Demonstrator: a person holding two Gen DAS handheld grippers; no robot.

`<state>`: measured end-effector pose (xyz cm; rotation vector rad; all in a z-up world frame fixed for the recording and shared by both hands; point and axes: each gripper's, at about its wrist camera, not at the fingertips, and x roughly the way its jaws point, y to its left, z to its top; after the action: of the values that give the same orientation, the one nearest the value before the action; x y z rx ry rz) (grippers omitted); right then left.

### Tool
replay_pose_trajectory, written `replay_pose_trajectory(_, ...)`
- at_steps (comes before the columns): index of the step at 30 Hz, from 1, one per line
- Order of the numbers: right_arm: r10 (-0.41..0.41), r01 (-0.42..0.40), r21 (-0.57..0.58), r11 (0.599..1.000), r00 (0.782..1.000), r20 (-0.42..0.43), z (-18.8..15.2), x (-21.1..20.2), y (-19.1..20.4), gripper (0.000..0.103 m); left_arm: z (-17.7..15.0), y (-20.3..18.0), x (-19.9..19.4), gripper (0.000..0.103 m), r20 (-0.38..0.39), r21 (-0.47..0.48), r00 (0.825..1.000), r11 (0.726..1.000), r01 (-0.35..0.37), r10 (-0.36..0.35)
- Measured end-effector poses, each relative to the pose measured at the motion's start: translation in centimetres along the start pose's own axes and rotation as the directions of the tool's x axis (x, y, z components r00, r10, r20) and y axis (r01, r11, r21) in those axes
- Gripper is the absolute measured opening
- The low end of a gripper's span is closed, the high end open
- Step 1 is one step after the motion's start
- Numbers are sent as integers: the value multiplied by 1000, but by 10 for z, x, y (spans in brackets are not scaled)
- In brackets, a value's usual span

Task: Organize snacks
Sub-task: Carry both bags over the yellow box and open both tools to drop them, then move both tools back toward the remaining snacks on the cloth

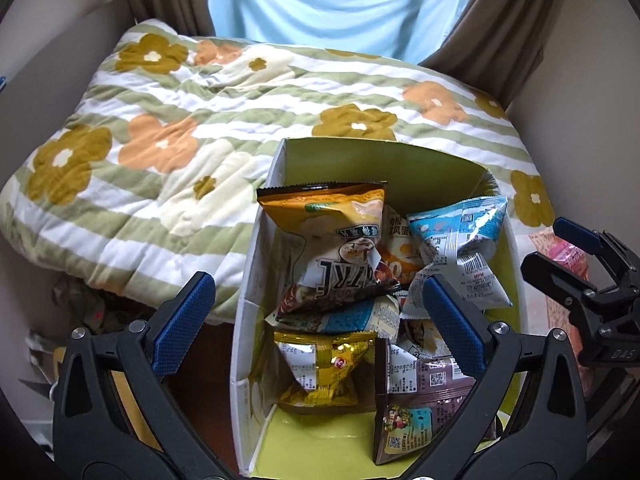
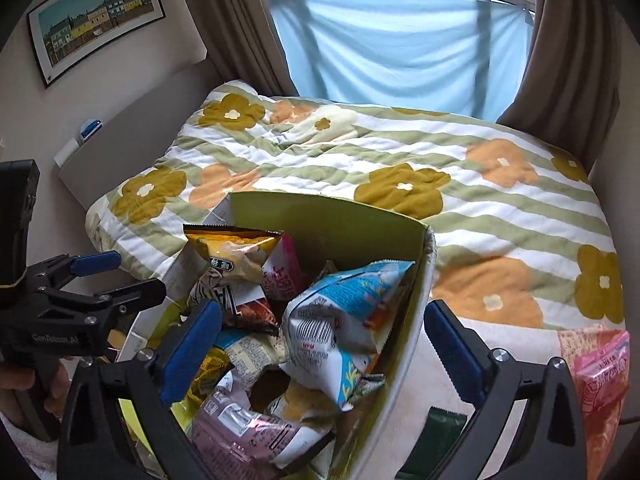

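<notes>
The box [image 1: 260,280] stands on the near edge of the bed, white outside and lime green inside, and it is already crowded with snack packets; an orange bag [image 1: 340,240] stands tall toward the back left, a blue-and-white bag [image 1: 464,248] leans against the right wall, a gold packet [image 1: 320,368] and a brown packet [image 1: 420,400] lie nearer the front. Outside the box, on the bed just to its right, lie a pink packet [image 2: 600,380] and a dark green packet [image 2: 444,424]; these 2 look like the ones left to put away.

The left gripper [image 1: 316,320] hovers over the box's left wall, jaws wide apart, holding nothing; the right gripper [image 2: 320,348] hangs over the box's right wall, jaws likewise spread and empty, its right finger [image 2: 452,352] out over the bed near the loose packets.

The step in hand seems to be the gap between placements, most packets being in; the next move probably calls for the right gripper to swing right and down onto the green or pink packet, pinch a flat edge, and lift it clear of the box wall; the quilt [image 2: 400,152] is soft, so the packet may sink under a push.
</notes>
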<state>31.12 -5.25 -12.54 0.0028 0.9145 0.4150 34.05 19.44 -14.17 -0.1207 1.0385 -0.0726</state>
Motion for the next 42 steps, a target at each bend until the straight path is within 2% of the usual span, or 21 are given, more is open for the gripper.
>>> replay_pose_trajectory(3,-20,20,22,1000,999,31,0,-13,2,101,-3,0,0,103,-14,1,999,999,36,-36)
replay_pose_trajectory(8,-62,52,107,993,994,91,3,-41,-4,101,5,-17,-9,103,11,62,996,995,83,-83)
replay_pose_trajectory(13,-127,105,158,982,982,139,6,-76,-18,101,14,-49,-23,103,49,130,990,983,127,-134)
replay_pose_trajectory(18,-181,151,196,969,972,148,0,-114,-47,101,11,-86,-37,103,67,154,983,976,157,-169)
replay_pose_trajectory(23,-201,162,211,964,963,179,-11,-150,-89,101,-4,-145,-50,103,98,200,984,971,128,-150)
replay_pose_trajectory(29,-220,193,164,967,960,170,-29,-175,-152,101,-23,-221,-56,103,120,172,984,979,109,-131)
replay_pose_trajectory(36,-209,194,135,972,972,106,-49,-174,-228,101,-44,-278,-36,103,112,109,989,990,88,-101)
replay_pose_trajectory(42,-173,165,128,978,983,56,-67,-147,-276,101,-76,-307,7,103,37,83,998,996,40,-43)
